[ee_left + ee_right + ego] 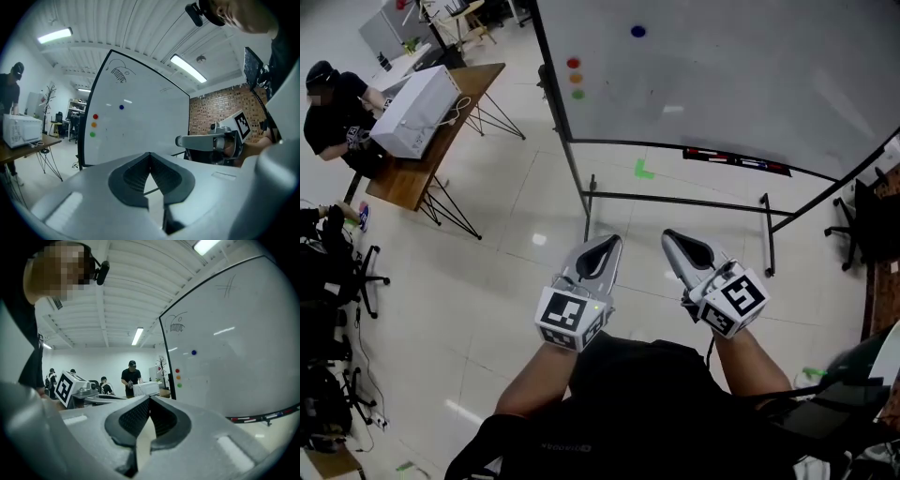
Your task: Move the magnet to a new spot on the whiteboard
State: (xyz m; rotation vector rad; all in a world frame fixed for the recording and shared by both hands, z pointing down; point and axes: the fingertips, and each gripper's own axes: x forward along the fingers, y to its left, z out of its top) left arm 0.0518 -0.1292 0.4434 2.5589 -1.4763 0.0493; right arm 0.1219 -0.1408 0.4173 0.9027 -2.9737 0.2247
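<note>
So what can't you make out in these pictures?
- Whiteboard: its top is cut off by the head view's upper edge.
- Scribble on it: too small to read in either gripper view.
- Tray items: too small to name in the head view.

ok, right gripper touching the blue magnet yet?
Apart. Head view: right gripper hangs over the floor, well short of the whiteboard, where the blue magnet sits.

Whiteboard [750,84] white. Upper centre: blue magnet [638,31]. Left of it: red magnet [573,63], orange magnet [576,78], green magnet [577,94]. Floor tape [644,170] green.
</note>
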